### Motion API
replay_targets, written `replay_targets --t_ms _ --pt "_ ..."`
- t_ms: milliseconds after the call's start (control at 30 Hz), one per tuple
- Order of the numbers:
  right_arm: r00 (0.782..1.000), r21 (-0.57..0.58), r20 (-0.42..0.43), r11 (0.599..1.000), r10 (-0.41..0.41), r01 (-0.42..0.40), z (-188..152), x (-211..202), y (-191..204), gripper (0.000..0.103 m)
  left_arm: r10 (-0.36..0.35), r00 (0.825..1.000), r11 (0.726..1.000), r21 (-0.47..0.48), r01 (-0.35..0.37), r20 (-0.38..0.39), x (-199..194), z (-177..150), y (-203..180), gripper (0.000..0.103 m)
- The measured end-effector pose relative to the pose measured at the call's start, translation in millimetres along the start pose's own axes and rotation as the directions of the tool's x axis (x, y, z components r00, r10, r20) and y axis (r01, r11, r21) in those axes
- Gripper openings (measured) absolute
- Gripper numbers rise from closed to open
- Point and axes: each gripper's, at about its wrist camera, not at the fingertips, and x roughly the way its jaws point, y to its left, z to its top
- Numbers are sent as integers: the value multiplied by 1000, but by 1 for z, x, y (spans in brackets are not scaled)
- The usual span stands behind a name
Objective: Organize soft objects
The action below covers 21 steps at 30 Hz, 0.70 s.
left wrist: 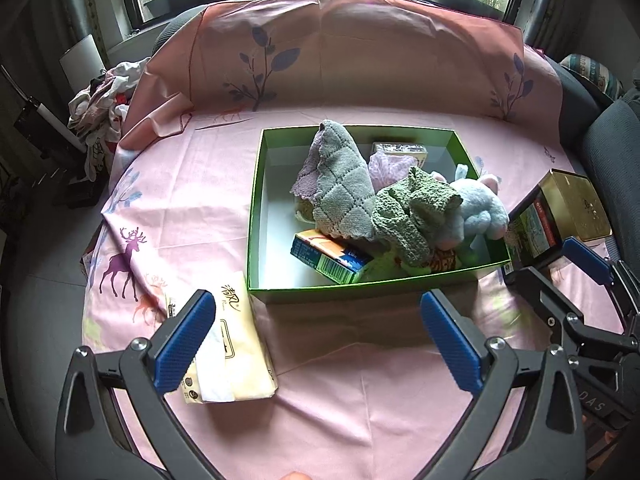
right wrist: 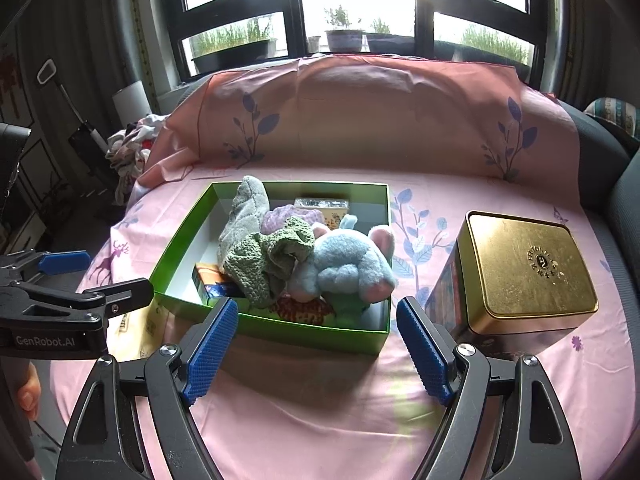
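Pink-clothed tabletop (left wrist: pixel 360 400) by window: cloths and plush (right wrist: pixel 348 268) lay piled in green box (right wrist: pixel 304 330); both claws, left (left wrist: pixel 316 336) and right (right wrist: pixel 316 346), released and empty; tissue pack (left wrist: pixel 236 344) judged next pick.

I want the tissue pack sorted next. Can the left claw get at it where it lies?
Probably yes. The tissue pack lies flat on the pink sheet, outside the green box, right under the open, empty left claw. Nothing covers it, and the right claw is off to the other side.
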Motion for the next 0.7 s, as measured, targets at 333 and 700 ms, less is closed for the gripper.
replay_targets --t_ms 333,700 --pt "1000 30 -22 999 -10 11 0 -14 -3 82 -6 1000 1000 -14 6 4 -13 -2 -4 102" --pt "999 45 -32 999 -15 17 -2 -21 -4 82 -20 1000 1000 -18 20 1 -18 -4 -9 102"
